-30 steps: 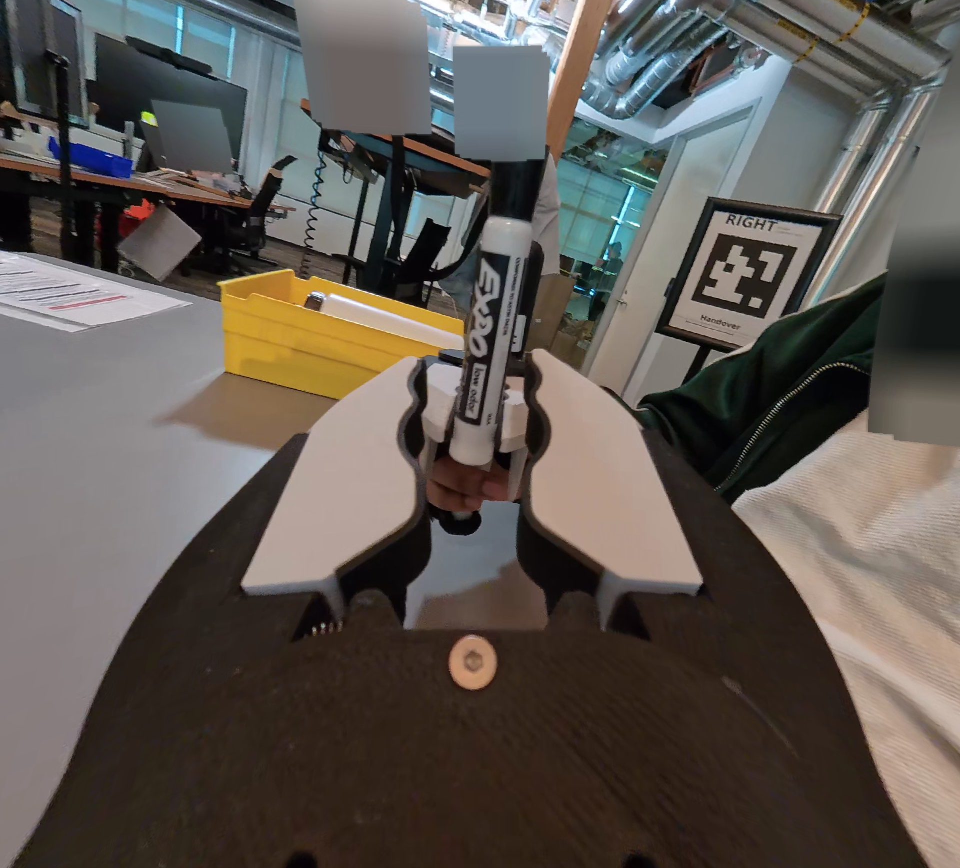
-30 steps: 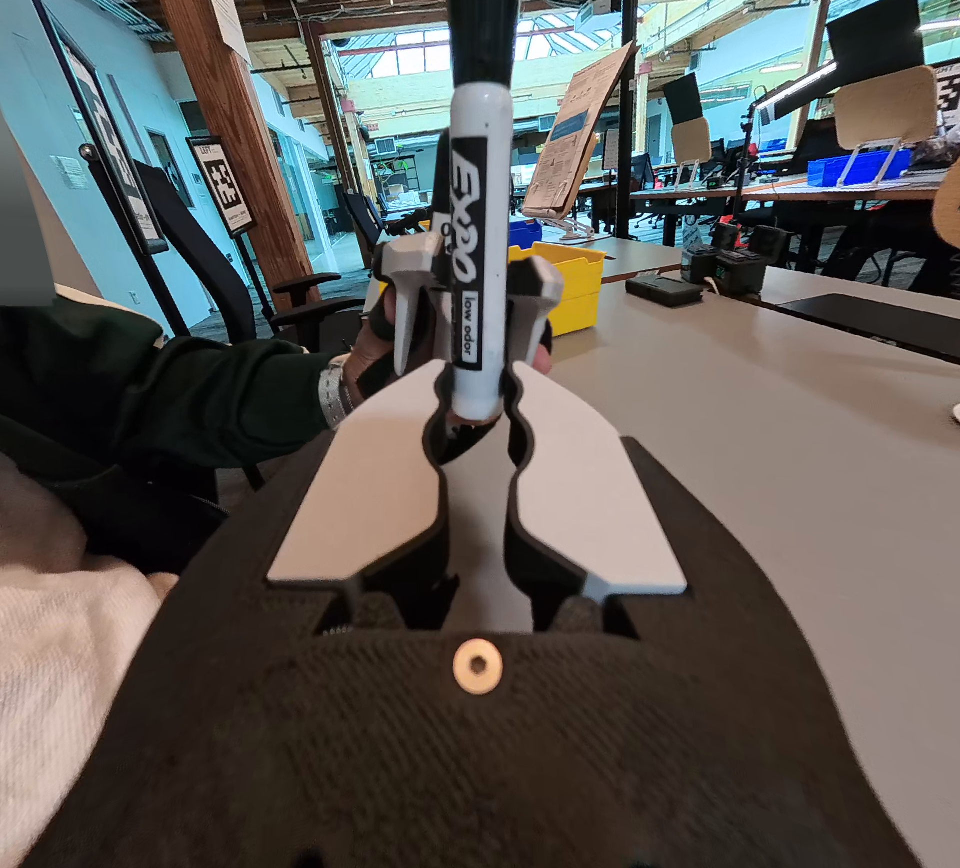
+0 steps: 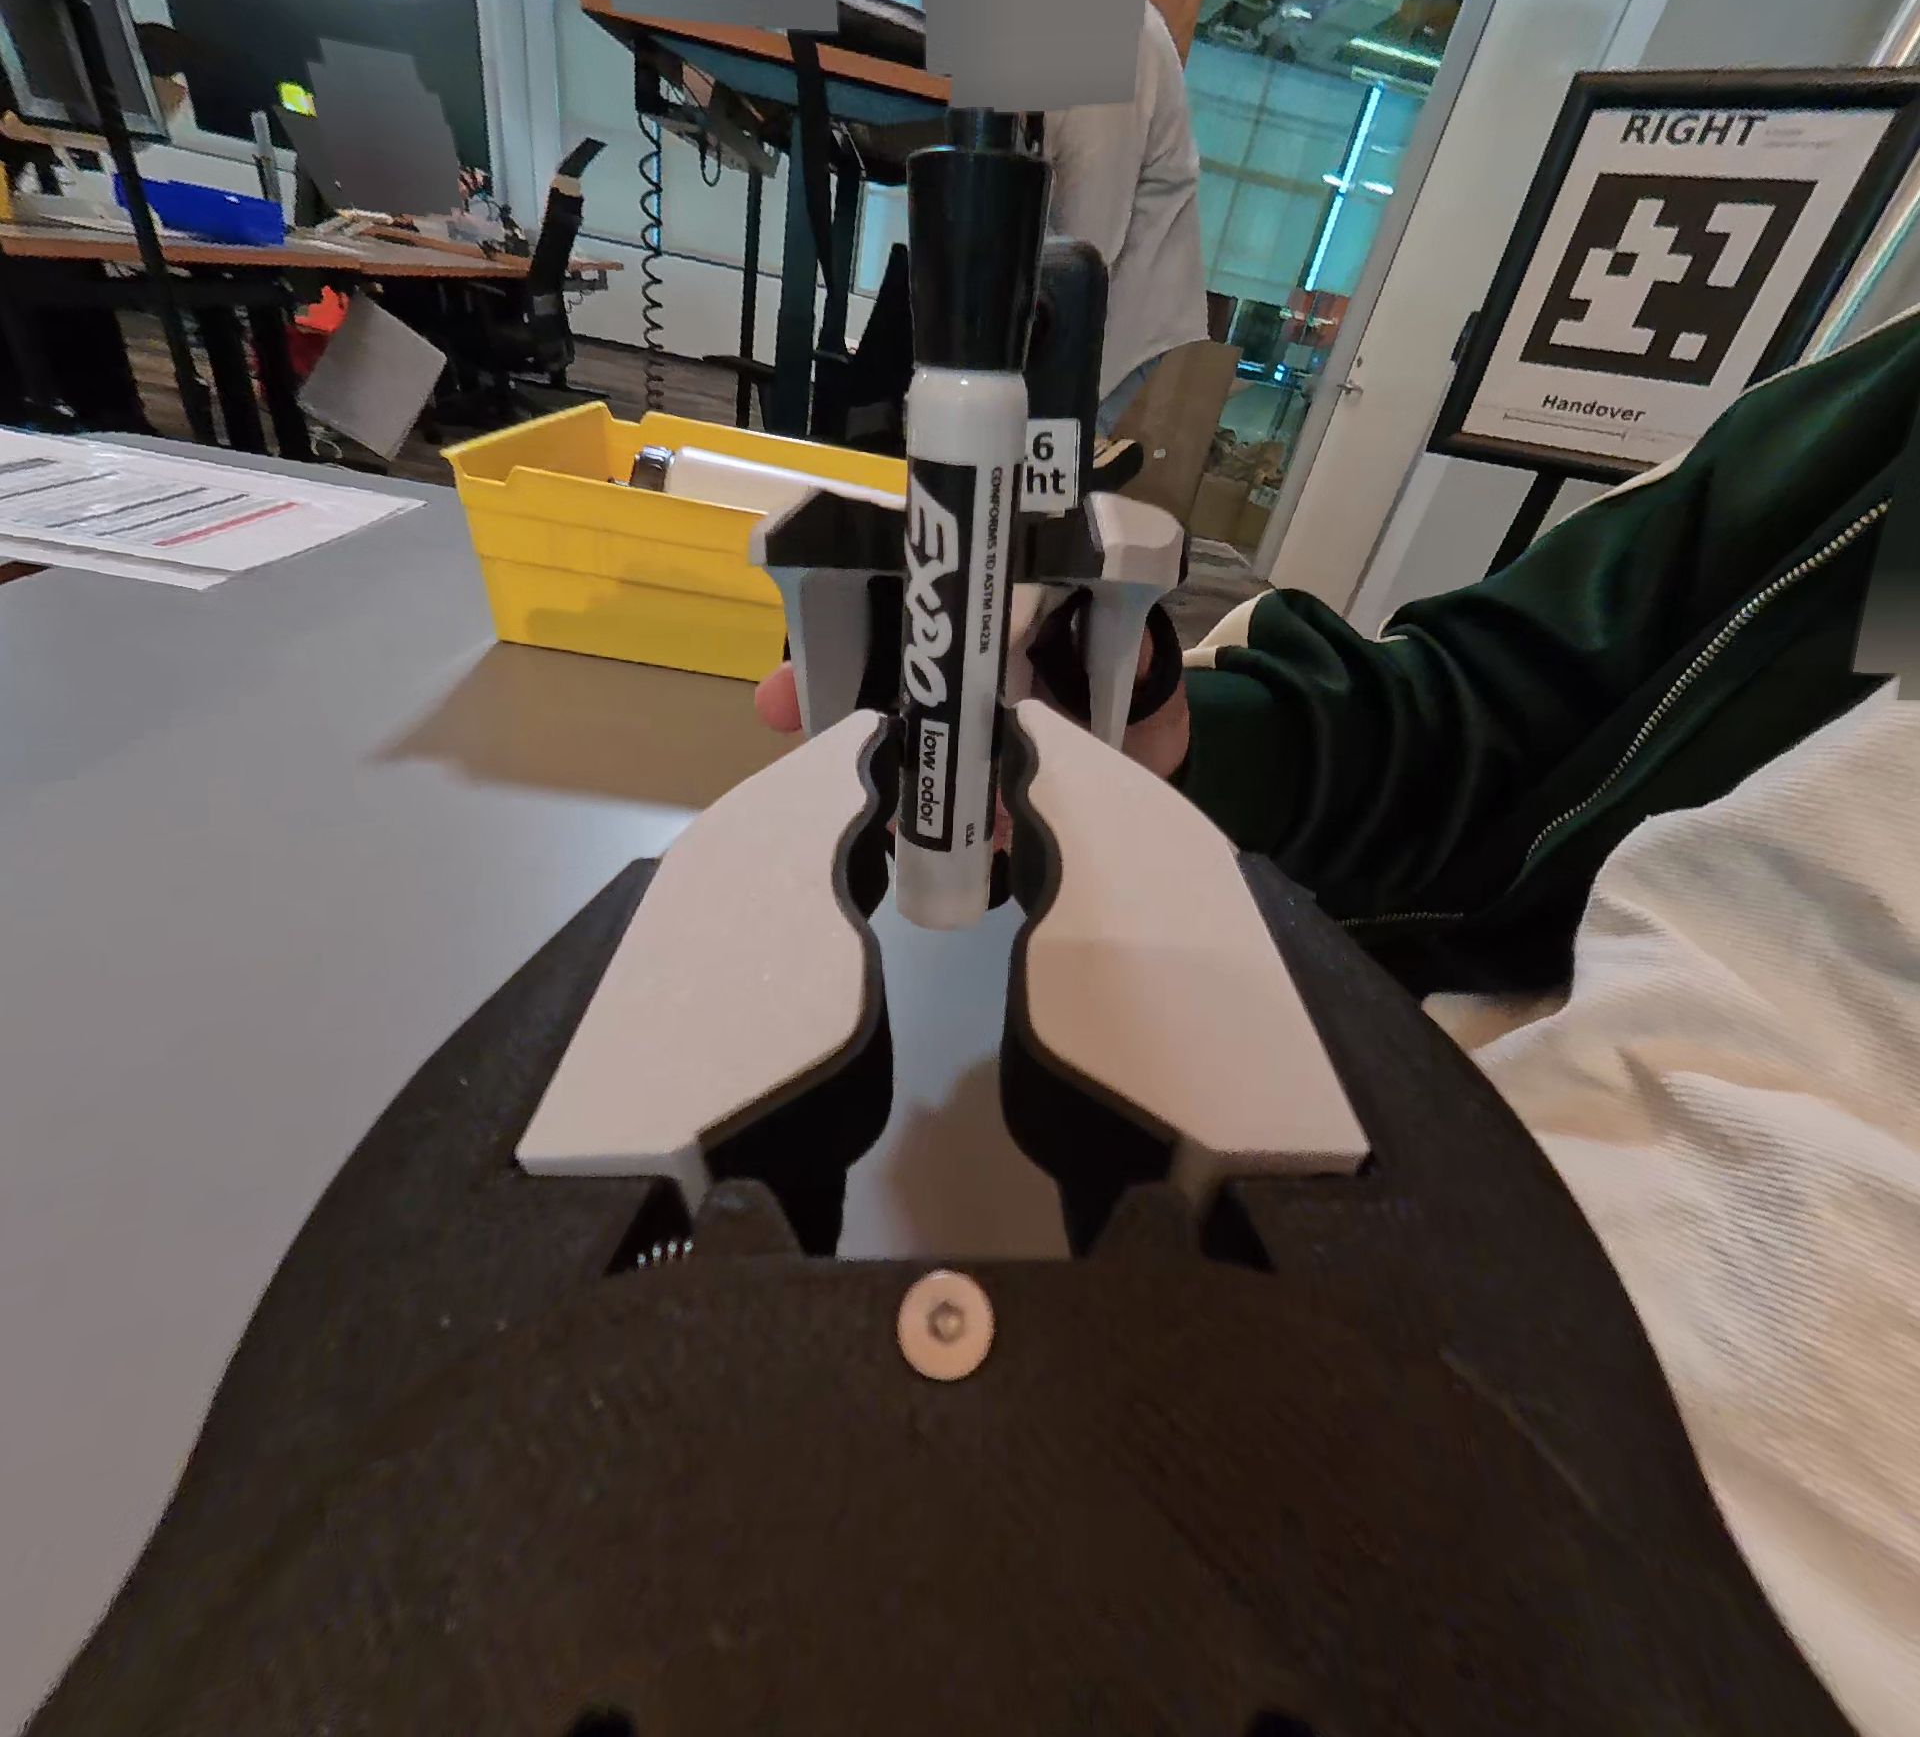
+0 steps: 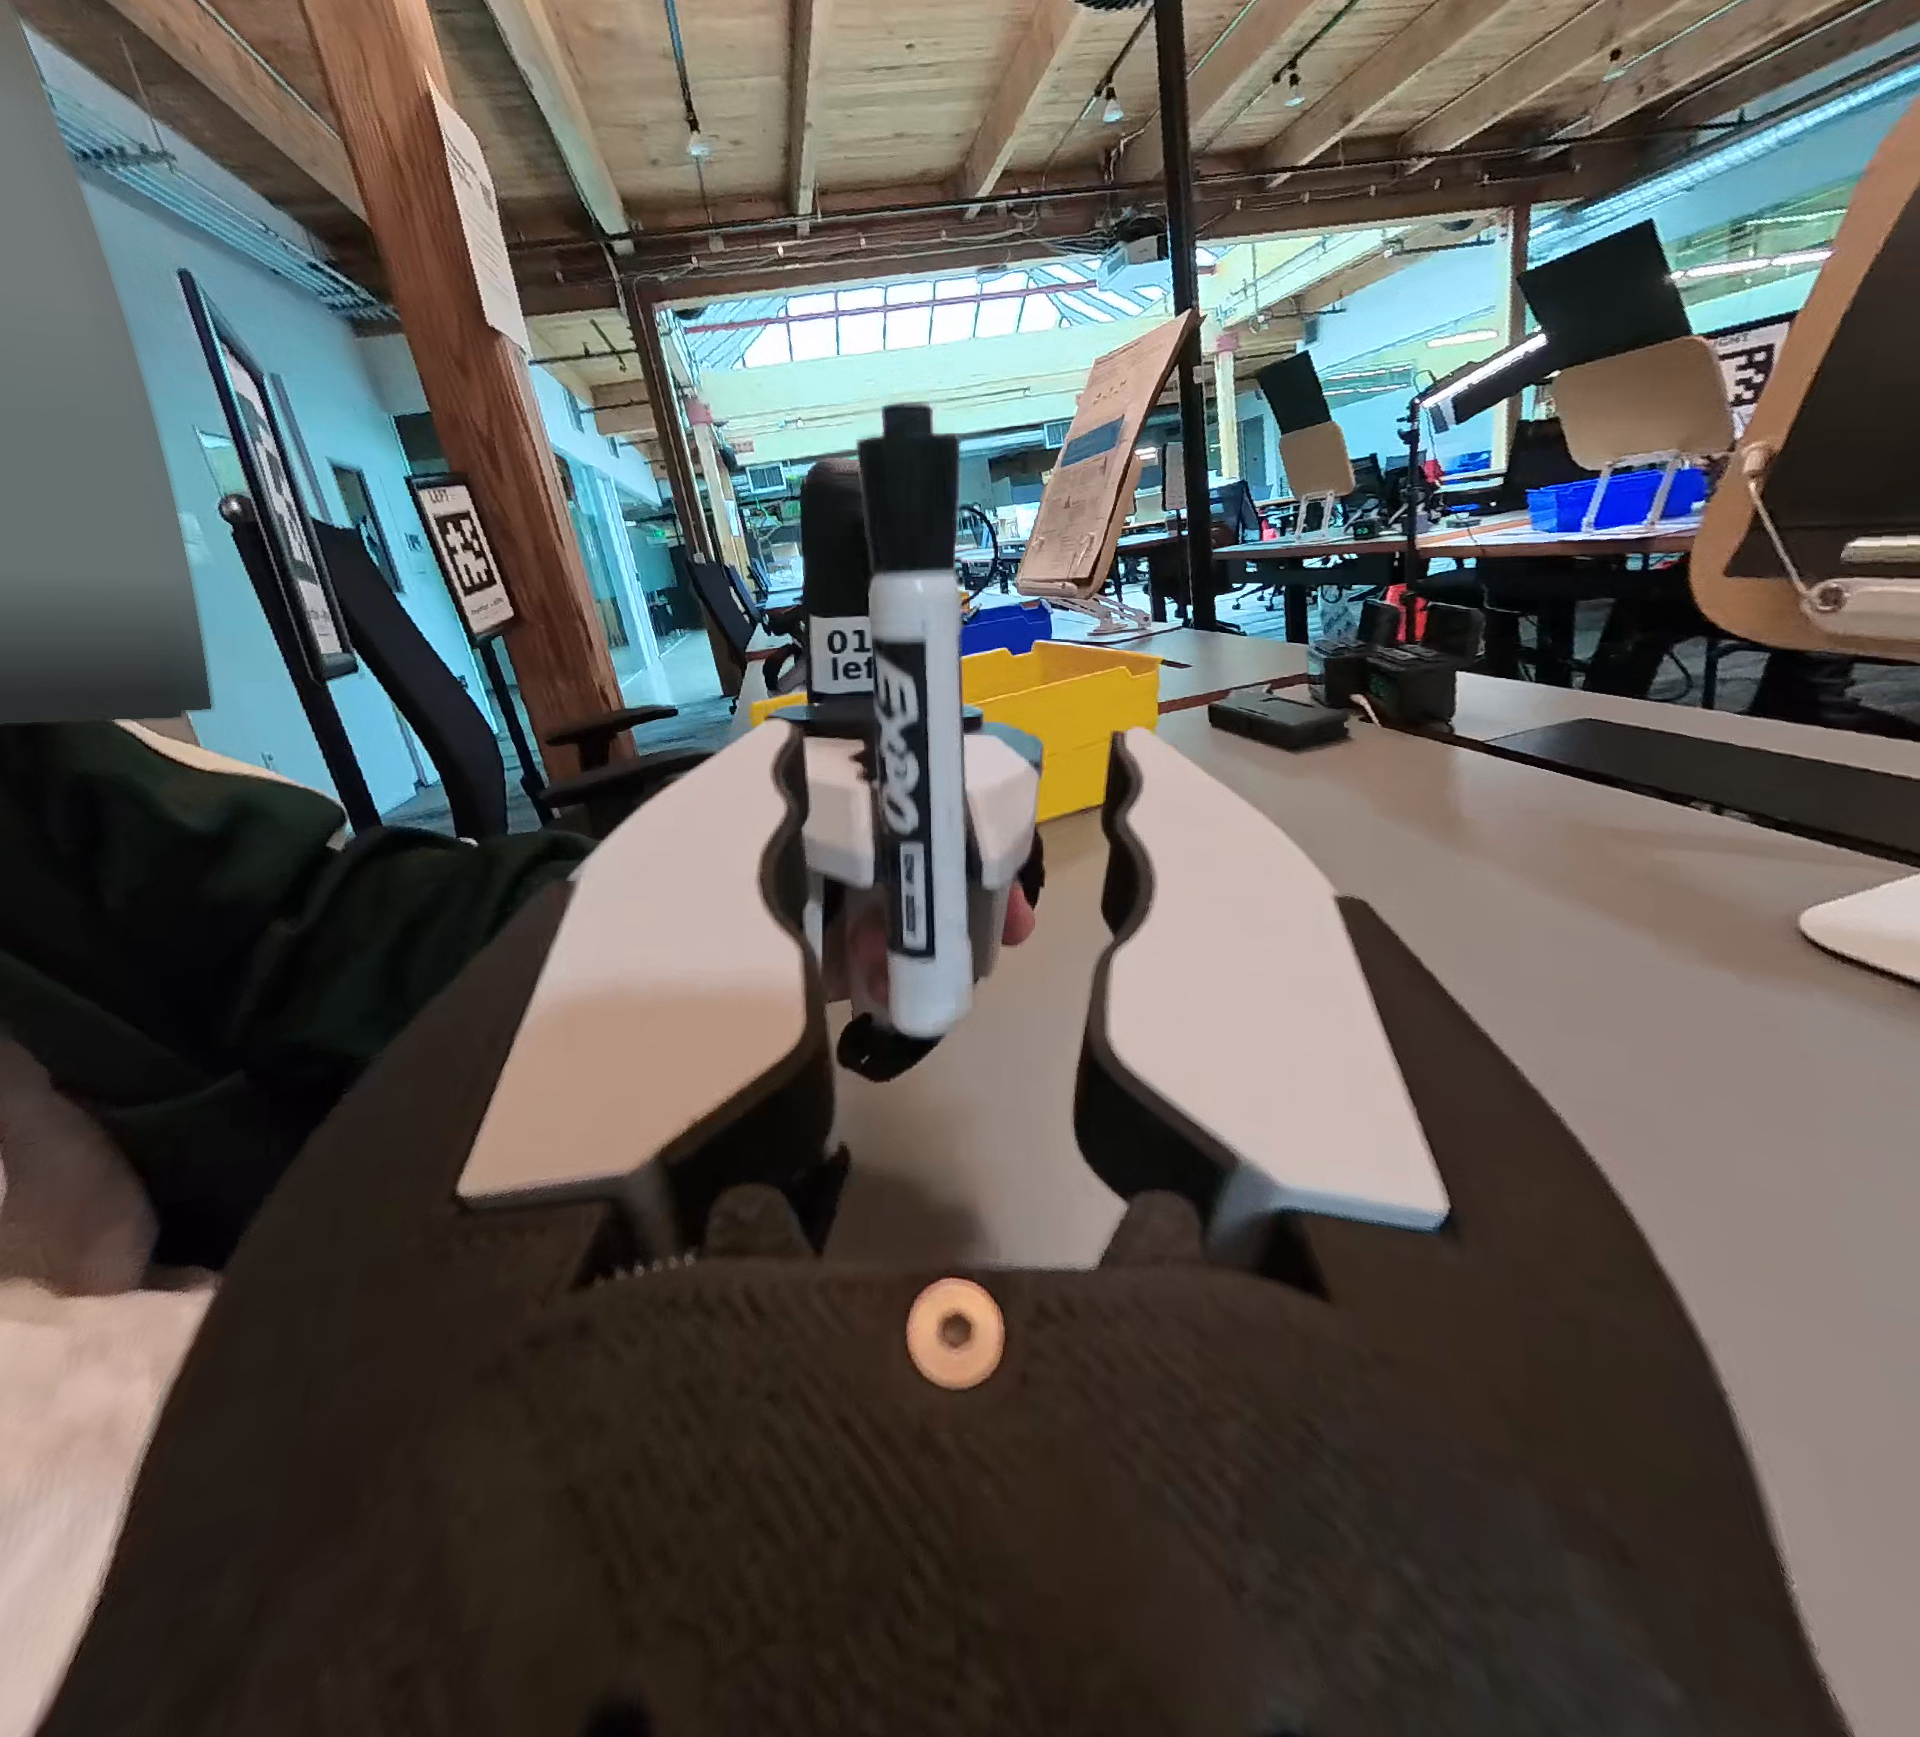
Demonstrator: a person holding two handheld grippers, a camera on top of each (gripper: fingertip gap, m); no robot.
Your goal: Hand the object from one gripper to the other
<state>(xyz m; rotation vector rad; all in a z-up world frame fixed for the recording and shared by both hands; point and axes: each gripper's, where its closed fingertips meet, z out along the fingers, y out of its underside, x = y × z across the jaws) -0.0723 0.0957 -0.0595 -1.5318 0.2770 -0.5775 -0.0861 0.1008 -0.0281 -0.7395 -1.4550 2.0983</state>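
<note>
While it is held upright above the grey worktop, a black-capped white marker is pinched near its lower end by the left gripper, whose fingers are pressed against the barrel. The right gripper is seen spread wide, its fingers apart from the marker. A yellow bin is set on the worktop behind.
</note>
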